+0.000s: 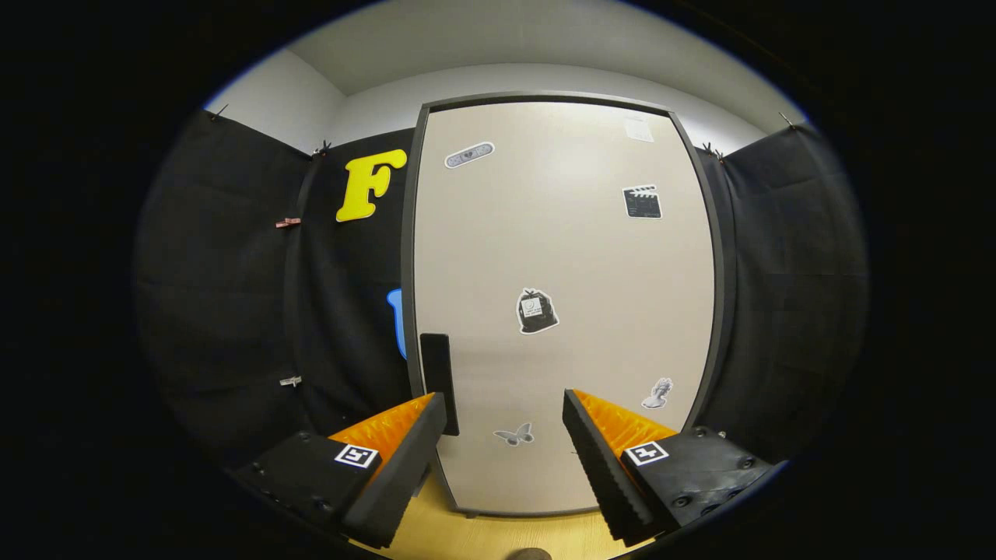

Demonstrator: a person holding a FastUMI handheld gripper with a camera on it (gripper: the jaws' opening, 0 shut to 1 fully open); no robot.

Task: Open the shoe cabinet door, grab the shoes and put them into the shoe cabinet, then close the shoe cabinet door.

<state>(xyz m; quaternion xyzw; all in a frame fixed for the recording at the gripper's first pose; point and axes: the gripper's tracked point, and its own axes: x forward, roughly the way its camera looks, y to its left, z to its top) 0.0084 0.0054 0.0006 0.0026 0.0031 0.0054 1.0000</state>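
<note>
Cabinet door (564,303) is standing shut, filling the centre of the frame, pale beige with a dark grey frame around it. Stickers are dotting the door: a plaster-shaped one (469,154) upper left, a clapperboard (643,202) upper right, a dark bag-shaped one (536,311) at the middle, a small grey figure (658,393) lower right, a butterfly (514,435) near the bottom. A black handle (440,381) is sitting upright on the door's left edge, lower half.

Nothing is standing between the fingers and the door.

Gripper (504,416) is pointing straight at the door, level, fingers spread wide and holding nothing. The left fingertip (432,408) is overlapping the bottom of the handle in the picture; can't tell whether it is touching. The right fingertip (572,400) is sitting over bare door panel, the butterfly showing in the gap between the two.

Cabinet is resting on a light wood surface (498,533), visible at the bottom between the fingers. A small dark rounded thing (527,554) is poking in at the very bottom; too little showing to identify. Black cloth (233,295) is hanging on both sides, white wall and ceiling above.
</note>
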